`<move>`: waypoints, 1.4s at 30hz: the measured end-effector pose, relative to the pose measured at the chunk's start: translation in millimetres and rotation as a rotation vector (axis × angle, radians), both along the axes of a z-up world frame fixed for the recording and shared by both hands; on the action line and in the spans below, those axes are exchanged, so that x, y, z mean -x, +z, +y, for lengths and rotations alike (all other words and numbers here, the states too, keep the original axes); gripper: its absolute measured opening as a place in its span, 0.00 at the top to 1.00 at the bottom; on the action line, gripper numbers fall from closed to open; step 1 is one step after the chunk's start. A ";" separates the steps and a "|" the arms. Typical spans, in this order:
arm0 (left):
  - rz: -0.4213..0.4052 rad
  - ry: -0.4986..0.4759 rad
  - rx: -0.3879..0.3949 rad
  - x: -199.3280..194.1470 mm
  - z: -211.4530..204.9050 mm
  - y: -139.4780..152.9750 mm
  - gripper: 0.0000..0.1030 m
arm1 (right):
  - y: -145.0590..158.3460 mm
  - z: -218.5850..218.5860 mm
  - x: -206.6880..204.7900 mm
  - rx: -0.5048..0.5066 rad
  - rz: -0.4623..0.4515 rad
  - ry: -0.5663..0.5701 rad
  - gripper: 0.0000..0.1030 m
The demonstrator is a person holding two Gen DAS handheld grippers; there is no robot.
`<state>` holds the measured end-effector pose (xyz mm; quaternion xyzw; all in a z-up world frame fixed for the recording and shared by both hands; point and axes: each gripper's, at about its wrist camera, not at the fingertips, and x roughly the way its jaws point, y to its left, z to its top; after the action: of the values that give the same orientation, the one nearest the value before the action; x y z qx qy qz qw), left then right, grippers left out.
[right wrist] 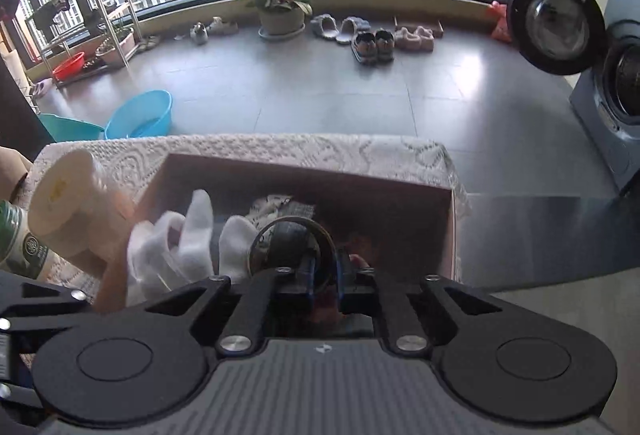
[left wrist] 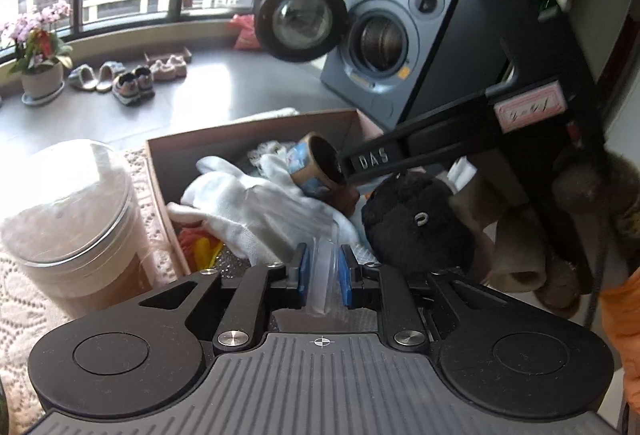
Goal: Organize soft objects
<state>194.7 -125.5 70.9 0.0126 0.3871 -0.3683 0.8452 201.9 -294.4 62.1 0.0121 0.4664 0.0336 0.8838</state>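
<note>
An open cardboard box (left wrist: 256, 137) stands on a lace-covered table. White gloves (left wrist: 248, 203) in a clear plastic wrap lie in it. My left gripper (left wrist: 324, 267) is shut on the edge of that wrap, low over the box's near side. A small cardboard roll (left wrist: 316, 167) with a blue print hangs over the box, and my right gripper (left wrist: 344, 171) reaches in from the right, shut on its rim. In the right wrist view the roll (right wrist: 276, 239) sits between my right gripper's (right wrist: 323, 271) blue pads, with the gloves (right wrist: 176, 247) to its left. A black and brown plush toy (left wrist: 416, 223) lies at the box's right.
A clear lidded jar (left wrist: 72, 219) stands left of the box, with a green bottle (right wrist: 20, 247) beside it. The lace cloth (right wrist: 280, 151) ends just behind the box. On the floor beyond are a washing machine (left wrist: 384, 47) with its door open, shoes (right wrist: 372, 45) and a blue basin (right wrist: 140, 115).
</note>
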 end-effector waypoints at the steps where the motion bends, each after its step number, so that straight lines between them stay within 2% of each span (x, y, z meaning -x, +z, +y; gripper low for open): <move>1: -0.010 0.003 0.006 1.6 2.2 1.6 0.82 | 0.8 -0.9 1.9 -0.003 0.001 -0.003 0.90; 3: -0.023 0.000 0.008 4.6 5.5 6.3 0.82 | 6.1 -1.9 7.1 -0.009 0.007 -0.007 0.87; 4: -0.028 0.000 0.005 6.1 7.5 9.2 0.82 | 9.7 -2.2 11.0 -0.014 0.005 -0.010 0.79; 5: -0.036 0.005 0.003 8.1 10.3 12.2 0.82 | 14.4 -2.2 16.2 -0.014 -0.006 -0.018 0.65; 7: -0.059 0.029 0.014 14.2 21.6 19.2 0.82 | 25.8 -4.1 26.3 -0.014 -0.051 -0.040 0.48; 8: -0.069 0.044 0.023 18.0 28.8 22.7 0.82 | 31.9 -4.0 34.0 -0.018 -0.077 -0.050 0.45; 12: -0.091 0.128 0.030 40.3 64.4 33.0 0.82 | 53.6 3.7 69.4 -0.051 -0.161 -0.088 0.45; 16: -0.119 0.209 -0.022 76.2 99.1 40.2 0.82 | 64.9 30.2 114.6 -0.077 -0.241 -0.095 0.41; 18: -0.138 0.228 -0.074 101.1 115.2 40.2 0.82 | 62.5 46.1 137.3 -0.102 -0.267 -0.084 0.39; 21: -0.147 0.251 -0.191 136.3 135.3 29.2 0.81 | 49.9 73.3 170.6 -0.133 -0.277 -0.031 0.37; 24: -0.158 0.313 -0.255 165.3 149.5 7.1 0.81 | 23.9 95.5 195.4 -0.106 -0.275 0.030 0.31; 29: -0.056 0.395 -0.168 166.1 148.6 -32.8 0.81 | -36.4 110.5 199.8 -0.041 -0.163 0.072 0.30; 31: -0.099 0.408 -0.162 166.9 137.0 -37.2 0.80 | -49.4 106.2 193.6 -0.026 -0.148 0.041 0.30; 32: -0.104 0.407 -0.155 164.7 131.5 -37.3 0.78 | -51.1 103.1 195.7 -0.006 -0.180 0.029 0.29; 34: -0.102 0.402 -0.125 162.5 121.7 -40.4 0.71 | -56.4 99.8 195.2 0.046 -0.189 0.014 0.23; 35: -0.109 0.399 -0.114 162.4 116.5 -42.0 0.66 | -58.9 98.6 194.9 0.065 -0.201 0.018 0.13; 37: -0.129 0.399 -0.115 162.6 103.8 -44.0 0.56 | -61.3 90.3 194.6 0.059 -0.193 -0.017 0.02; 39: -0.147 0.402 -0.131 164.1 90.6 -46.0 0.44 | -61.7 82.0 194.5 0.047 -0.191 -0.051 0.02; 42: -0.175 0.432 -0.165 166.1 74.9 -48.4 0.44 | -62.7 76.0 194.7 0.062 -0.185 -0.104 0.00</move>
<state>28.7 -50.6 22.6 0.0307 0.3349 -0.1437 0.9307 7.2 -218.4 -0.7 0.0057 0.3826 -0.0259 0.9235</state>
